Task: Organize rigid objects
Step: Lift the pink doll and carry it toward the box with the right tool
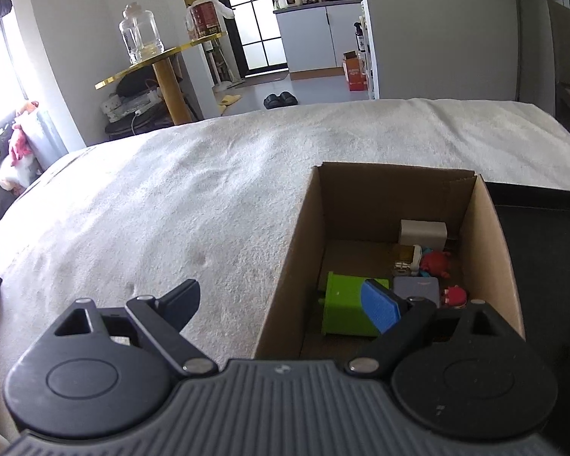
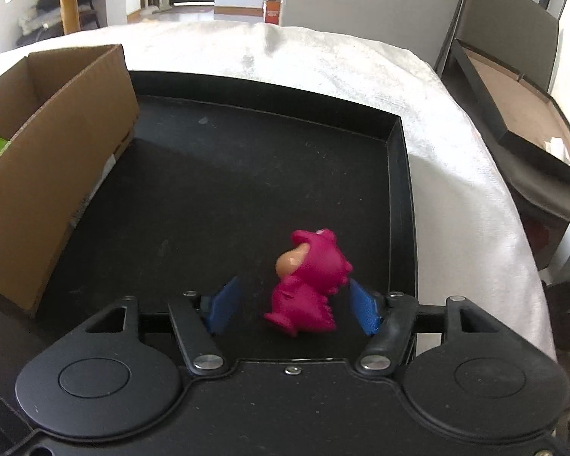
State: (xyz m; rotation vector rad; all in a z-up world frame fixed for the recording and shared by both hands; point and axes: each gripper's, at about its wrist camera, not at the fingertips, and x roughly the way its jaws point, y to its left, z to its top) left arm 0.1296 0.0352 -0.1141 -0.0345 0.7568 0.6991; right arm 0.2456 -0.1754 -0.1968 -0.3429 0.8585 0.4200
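A magenta dinosaur toy (image 2: 309, 285) stands on the black tray (image 2: 401, 190), between the blue pads of my right gripper (image 2: 294, 307). The jaws stand apart and there is a clear gap on the toy's left side. Left of the tray sits an open cardboard box (image 2: 57, 152). In the left wrist view the box (image 1: 285, 273) holds a green block (image 1: 342, 304), a grey-blue case (image 1: 418, 290), a white adapter (image 1: 423, 233) and a red crab toy (image 1: 435, 260). My left gripper (image 1: 281, 306) hangs open and empty, straddling the box's left wall.
Box and tray rest on a bed with a white fuzzy cover (image 1: 171, 197). A gold side table (image 1: 163, 64) with jars stands beyond the bed. A dark flat case (image 2: 520, 121) lies off the bed's right edge.
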